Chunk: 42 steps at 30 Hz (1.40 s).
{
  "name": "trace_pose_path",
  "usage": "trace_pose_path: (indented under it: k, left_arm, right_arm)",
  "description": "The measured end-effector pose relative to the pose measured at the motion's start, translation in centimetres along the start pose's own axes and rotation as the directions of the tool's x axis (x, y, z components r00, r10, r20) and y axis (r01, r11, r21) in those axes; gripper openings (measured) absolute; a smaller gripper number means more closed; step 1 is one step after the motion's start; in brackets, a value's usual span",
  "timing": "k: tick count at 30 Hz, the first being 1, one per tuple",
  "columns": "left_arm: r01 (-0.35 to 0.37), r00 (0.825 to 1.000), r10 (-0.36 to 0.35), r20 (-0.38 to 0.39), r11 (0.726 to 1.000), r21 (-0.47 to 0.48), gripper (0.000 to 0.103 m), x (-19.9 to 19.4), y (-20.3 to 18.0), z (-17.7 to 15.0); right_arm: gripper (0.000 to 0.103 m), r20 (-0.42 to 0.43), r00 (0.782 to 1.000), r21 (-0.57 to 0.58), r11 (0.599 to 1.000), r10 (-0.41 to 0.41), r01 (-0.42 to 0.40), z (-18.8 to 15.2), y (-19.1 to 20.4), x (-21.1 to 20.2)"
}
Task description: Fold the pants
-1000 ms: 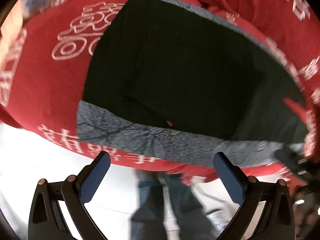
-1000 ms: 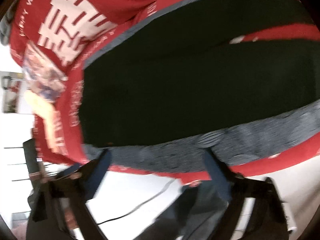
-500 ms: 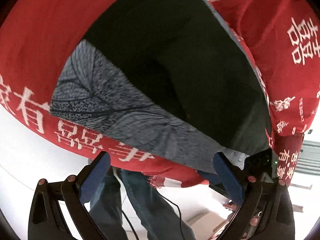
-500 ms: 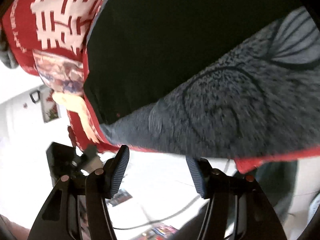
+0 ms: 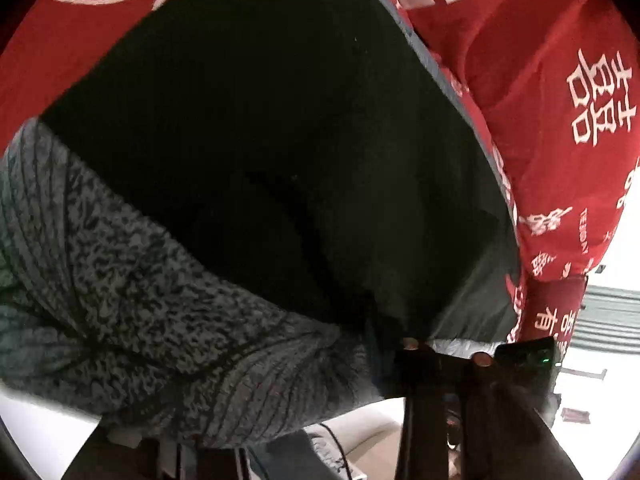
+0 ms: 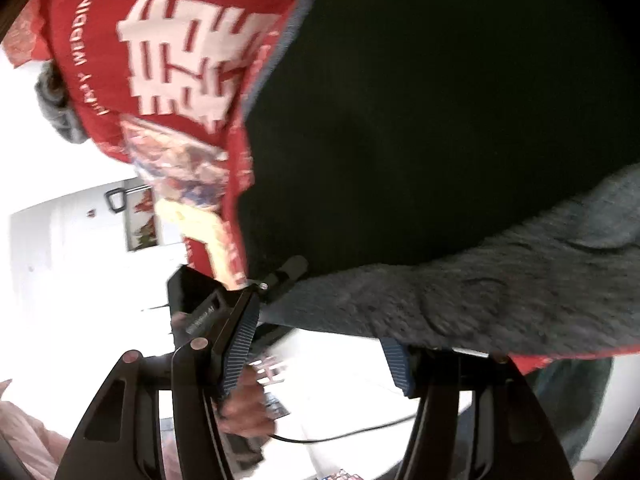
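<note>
While the black pants (image 5: 280, 140) lie flat on the red bedspread (image 5: 560, 80) with white characters, a grey patterned band (image 5: 160, 300) runs along their near edge, hanging at the bed's side. Left gripper (image 5: 384, 356) is closed narrow, pinching cloth at the band's corner; one finger is hidden under fabric. Right gripper (image 6: 320, 324) is half wide, pads apart, the grey edge draped over one fingertip, not pinched.
</note>
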<state>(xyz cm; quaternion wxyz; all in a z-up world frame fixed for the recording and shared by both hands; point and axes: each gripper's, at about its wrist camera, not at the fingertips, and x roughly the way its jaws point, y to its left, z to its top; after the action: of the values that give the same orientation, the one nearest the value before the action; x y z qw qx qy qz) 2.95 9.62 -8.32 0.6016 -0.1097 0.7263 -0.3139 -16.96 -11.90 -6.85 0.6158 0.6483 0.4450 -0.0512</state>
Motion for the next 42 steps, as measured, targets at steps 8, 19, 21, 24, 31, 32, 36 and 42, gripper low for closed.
trace_pose_path:
  k: [8, 19, 21, 24, 31, 32, 36, 42]
  left_arm:
    - [-0.016, 1.000, 0.018, -0.024, 0.997, 0.070, 0.037, -0.6, -0.6, 0.1]
    - [-0.038, 0.999, 0.036, 0.021, 0.998, 0.055, 0.032, -3.3, -2.8, 1.1]
    - [-0.034, 0.997, 0.029, 0.077, 0.998, 0.057, 0.032, -5.2, -4.5, 2.2]
    - [-0.042, 0.988, 0.032, 0.154, 0.997, 0.062, 0.032, -6.9, -6.9, 4.7]
    - [-0.155, 0.947, 0.127, 0.296, 0.985, 0.075, 0.032, -4.3, -11.3, 14.0]
    - [-0.173, 0.942, 0.145, 0.302, 0.983, 0.067, 0.033, -3.7, -11.2, 15.2]
    - [-0.227, 0.925, 0.226, 0.304, 0.973, -0.031, 0.038, 0.2, -8.9, 19.5]
    - [-0.189, 0.945, 0.198, 0.259, 0.980, -0.059, 0.044, 0.1, -9.1, 21.5]
  right_arm:
    - [0.064, 0.162, 0.987, 0.214, 0.976, -0.012, -0.024, -1.6, -8.5, -7.0]
    - [0.007, 0.208, 0.973, 0.074, 0.994, -0.094, 0.081, 1.6, -1.4, -11.2]
    - [0.007, 0.192, 0.976, -0.022, 0.994, -0.099, 0.105, 3.7, 1.6, -12.1]
    - [0.007, 0.161, 0.982, -0.134, 0.984, -0.095, 0.117, 8.1, 5.8, -12.5]
    - [0.007, 0.090, 0.990, -0.249, 0.960, -0.109, 0.128, 21.8, 10.4, -9.5]
    - [0.007, 0.079, 0.990, -0.250, 0.960, -0.114, 0.130, 23.3, 10.2, -8.7]
    - [0.010, 0.034, 0.982, -0.243, 0.951, -0.188, 0.190, 29.5, 8.8, -4.0]
    - [0.019, -0.023, 0.967, -0.172, 0.954, -0.253, 0.245, 32.8, 5.2, -0.5]
